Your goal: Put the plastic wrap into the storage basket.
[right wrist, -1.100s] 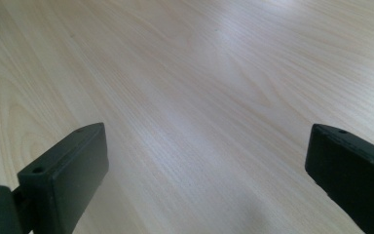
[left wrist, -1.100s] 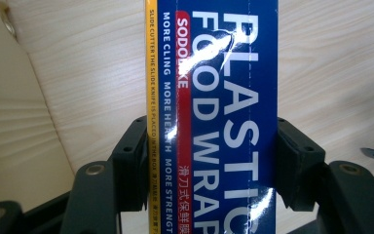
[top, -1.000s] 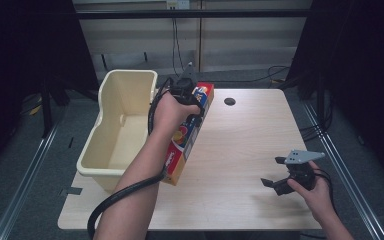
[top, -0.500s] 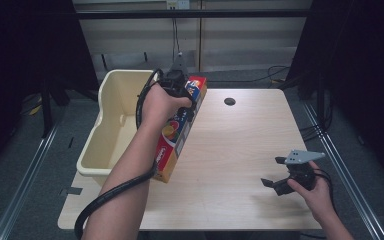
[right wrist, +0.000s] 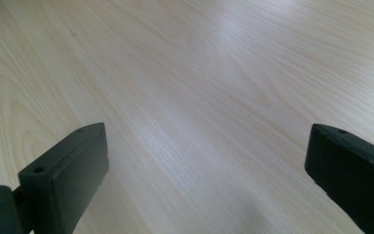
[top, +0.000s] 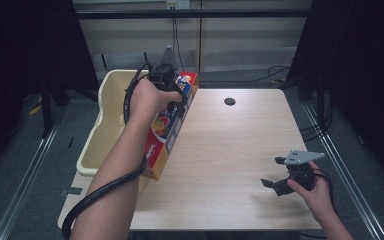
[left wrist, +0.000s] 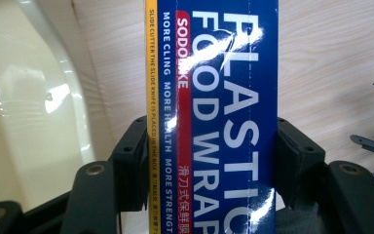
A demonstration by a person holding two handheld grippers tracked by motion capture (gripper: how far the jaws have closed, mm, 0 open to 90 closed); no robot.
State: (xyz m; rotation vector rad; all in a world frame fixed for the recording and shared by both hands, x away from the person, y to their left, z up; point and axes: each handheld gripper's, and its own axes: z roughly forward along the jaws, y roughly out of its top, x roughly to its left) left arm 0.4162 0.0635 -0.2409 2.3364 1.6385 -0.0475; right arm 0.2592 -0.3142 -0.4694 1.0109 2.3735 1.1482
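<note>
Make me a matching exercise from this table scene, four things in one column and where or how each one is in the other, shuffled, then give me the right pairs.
Things:
1. plastic food wrap box
2. cream plastic bin
3. right claw
4. round dark hole

States or places:
A. open, with nothing between its jaws, near the table's near right corner
B. in the tabletop toward the far edge
C. clamped in the left claw, tilted, its far end raised
D. against the table's left side, beside the box

Pairs: 1-C, 2-D, 3-A, 4-B
</note>
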